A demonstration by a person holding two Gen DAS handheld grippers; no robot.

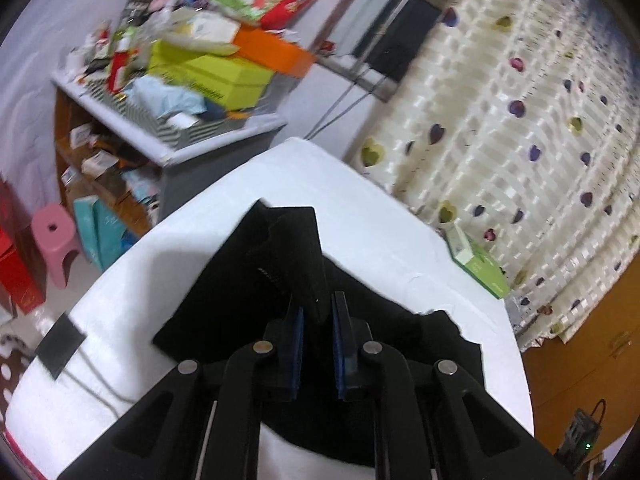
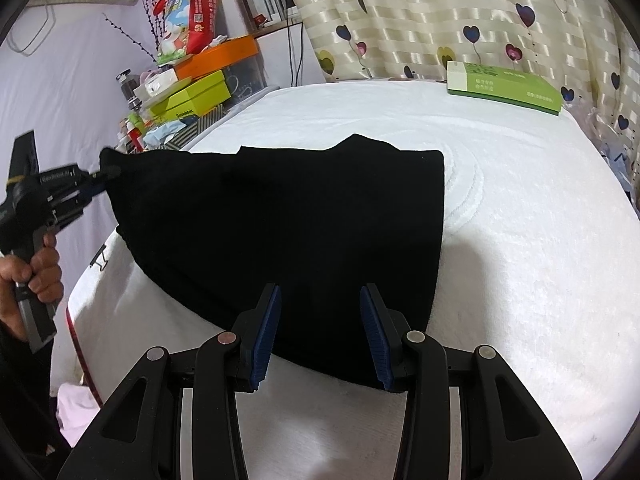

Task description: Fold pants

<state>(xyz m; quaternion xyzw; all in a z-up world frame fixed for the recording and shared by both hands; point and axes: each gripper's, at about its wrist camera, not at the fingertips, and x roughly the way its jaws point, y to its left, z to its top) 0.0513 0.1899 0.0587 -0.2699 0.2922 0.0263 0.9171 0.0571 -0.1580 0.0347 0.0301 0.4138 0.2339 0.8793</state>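
Pants point(image 2: 280, 216) between left tongs point(image 1: 318, 312)

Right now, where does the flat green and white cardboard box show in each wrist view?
Left wrist view: the green and white cardboard box lies right of centre, at the white bed's curtain-side edge.
Right wrist view: upper right, at the bed's far edge.
Shared landmark: black pants.

Bright indoor light; motion blur; fisheye warp
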